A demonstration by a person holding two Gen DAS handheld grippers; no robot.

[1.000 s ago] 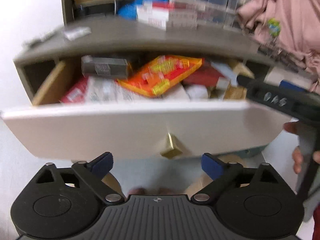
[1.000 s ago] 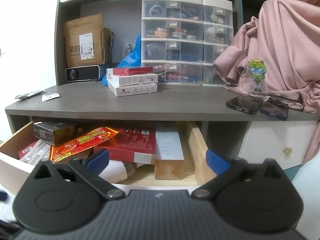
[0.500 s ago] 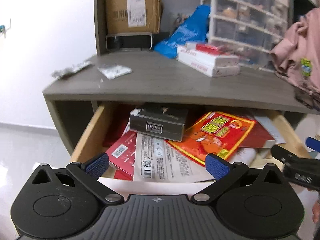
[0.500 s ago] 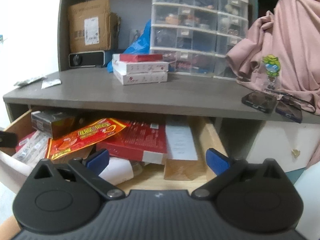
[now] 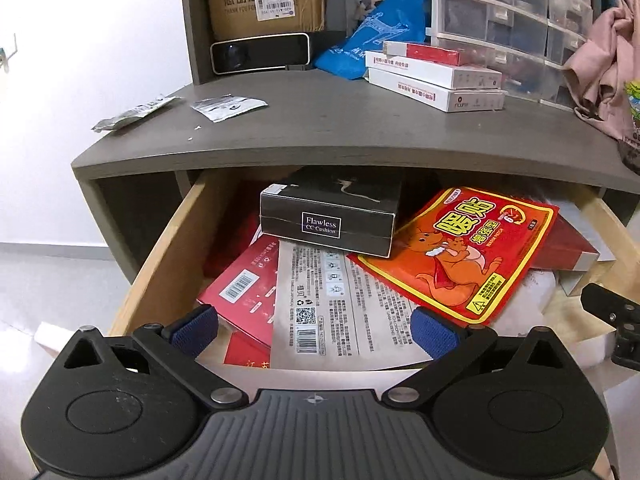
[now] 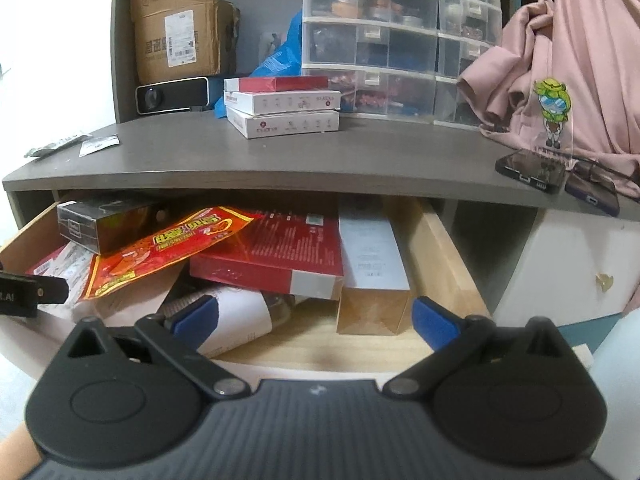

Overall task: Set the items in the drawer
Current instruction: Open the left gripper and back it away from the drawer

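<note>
The wooden drawer (image 5: 168,256) under the grey desk (image 5: 360,136) stands open and full. In it lie a black "Flawless" box (image 5: 328,216), a red-orange warm-patch pouch (image 5: 460,256), a printed white sachet (image 5: 340,304) and red boxes (image 5: 244,280). The right wrist view shows the same drawer (image 6: 444,256) with a large red box (image 6: 280,256), a tall white box (image 6: 372,252) and a white roll (image 6: 240,320). My left gripper (image 5: 314,326) is open and empty above the drawer's front left. My right gripper (image 6: 314,320) is open and empty above its front right.
On the desk: three stacked flat boxes (image 6: 280,108), two foil packets (image 5: 180,108), a cardboard box (image 6: 180,28), a projector (image 6: 172,94), clear drawer units (image 6: 400,36), pink cloth (image 6: 568,72) and two phones (image 6: 532,168). A white closed drawer (image 6: 584,264) is at the right.
The left gripper has risen from in front of the drawer's white face to above its open top. The right gripper has moved a little closer. Both stay open.
</note>
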